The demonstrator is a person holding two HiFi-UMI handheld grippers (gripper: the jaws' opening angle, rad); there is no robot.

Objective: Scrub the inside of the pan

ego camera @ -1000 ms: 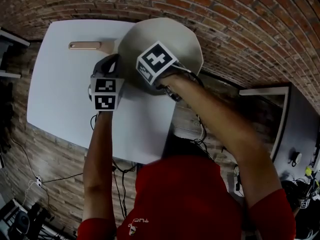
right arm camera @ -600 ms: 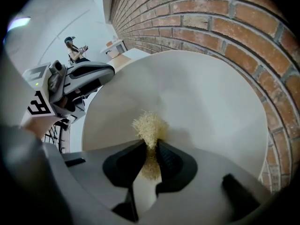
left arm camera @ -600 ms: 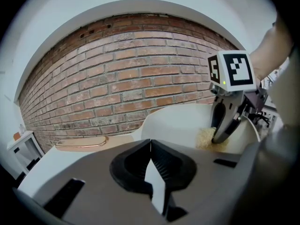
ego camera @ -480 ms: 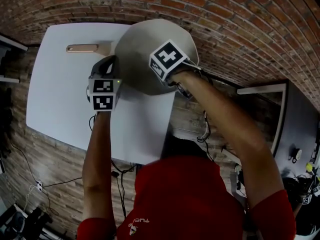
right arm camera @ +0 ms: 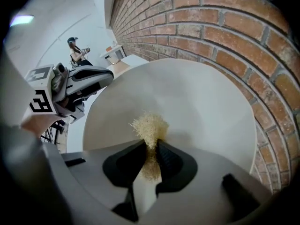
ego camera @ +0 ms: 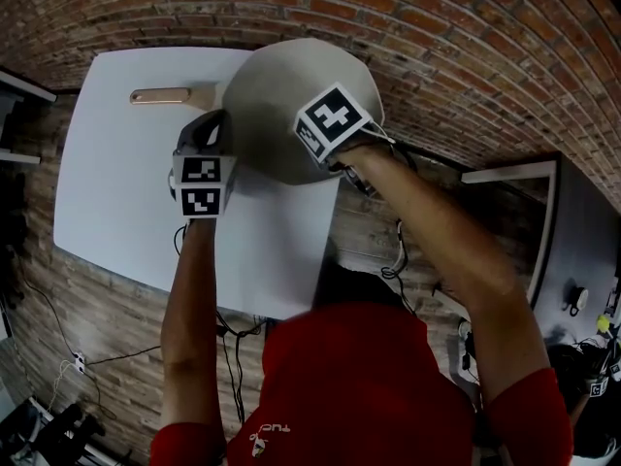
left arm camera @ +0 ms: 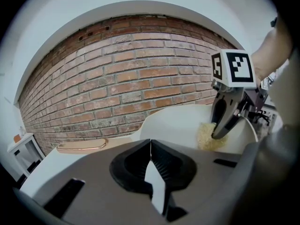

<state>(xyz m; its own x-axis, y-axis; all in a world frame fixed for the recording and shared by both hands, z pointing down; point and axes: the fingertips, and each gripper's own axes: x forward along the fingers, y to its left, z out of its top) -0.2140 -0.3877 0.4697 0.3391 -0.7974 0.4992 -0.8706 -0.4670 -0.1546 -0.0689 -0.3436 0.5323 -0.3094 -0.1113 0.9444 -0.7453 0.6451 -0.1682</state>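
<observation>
A pale grey pan (ego camera: pixel 281 76) with a copper-coloured handle (ego camera: pixel 160 95) sits at the far side of the white table (ego camera: pixel 116 192). My left gripper (ego camera: pixel 217 126) is shut on the pan's near rim, beside the handle; in the left gripper view a thin white edge sits between its jaws (left arm camera: pixel 150 146). My right gripper (ego camera: pixel 335 124) reaches into the pan and is shut on a pale yellow fibrous scrub pad (right arm camera: pixel 149 125). The pad (left arm camera: pixel 208 136) presses against the pan's inner wall (right arm camera: pixel 201 102), under the right gripper (left arm camera: pixel 219 132).
A brick wall (left arm camera: pixel 117 88) runs close behind the pan. The table's near edge (ego camera: pixel 243 304) is by my body, with cables (ego camera: pixel 228 343) on the floor below. A small white side table (left arm camera: pixel 21 149) stands far left. A person (right arm camera: pixel 75 50) stands in the distance.
My right gripper has slid to the right across the inside of the pan with the scrub pad. The left gripper keeps its hold on the rim.
</observation>
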